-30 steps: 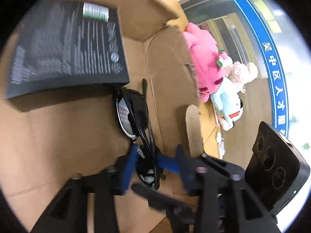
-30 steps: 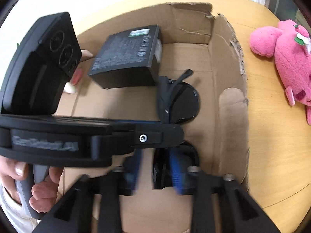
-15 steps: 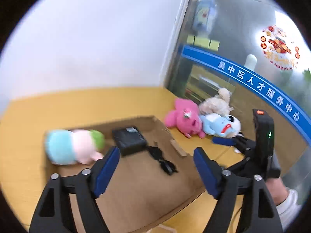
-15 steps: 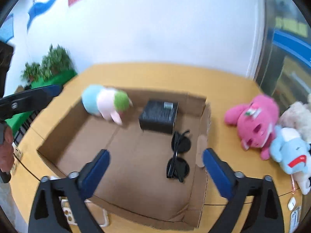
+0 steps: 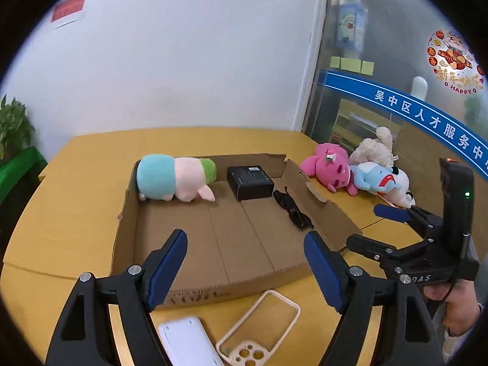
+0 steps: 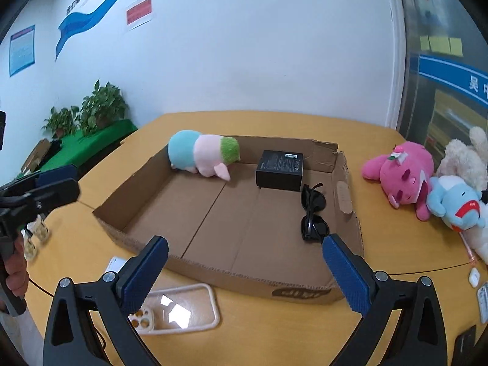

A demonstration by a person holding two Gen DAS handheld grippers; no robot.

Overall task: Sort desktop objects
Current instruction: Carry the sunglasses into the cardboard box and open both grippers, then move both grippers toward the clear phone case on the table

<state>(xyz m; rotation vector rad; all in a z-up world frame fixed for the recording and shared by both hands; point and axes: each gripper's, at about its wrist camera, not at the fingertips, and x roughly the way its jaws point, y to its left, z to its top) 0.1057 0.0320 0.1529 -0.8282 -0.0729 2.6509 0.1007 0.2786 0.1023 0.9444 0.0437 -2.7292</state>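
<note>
White wall (image 6: pixel 244 45) with a red sign (image 6: pixel 139 14) and blue wave graphic (image 6: pixel 91 12). Round wooden table (image 6: pixel 274 122). Potted plants (image 6: pixel 91 113) on green-covered stand, left. Glass partition (image 5: pixel 396 76) with blue band and yellow sticky notes (image 5: pixel 353 64), right.

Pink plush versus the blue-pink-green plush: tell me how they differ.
The pink plush lies on the bare table, outside the cardboard box; the striped plush lies inside it, in a far corner. The pink plush is one colour; the striped plush has blue, pink and green bands. Both lie on their sides, untouched by either gripper.
</note>
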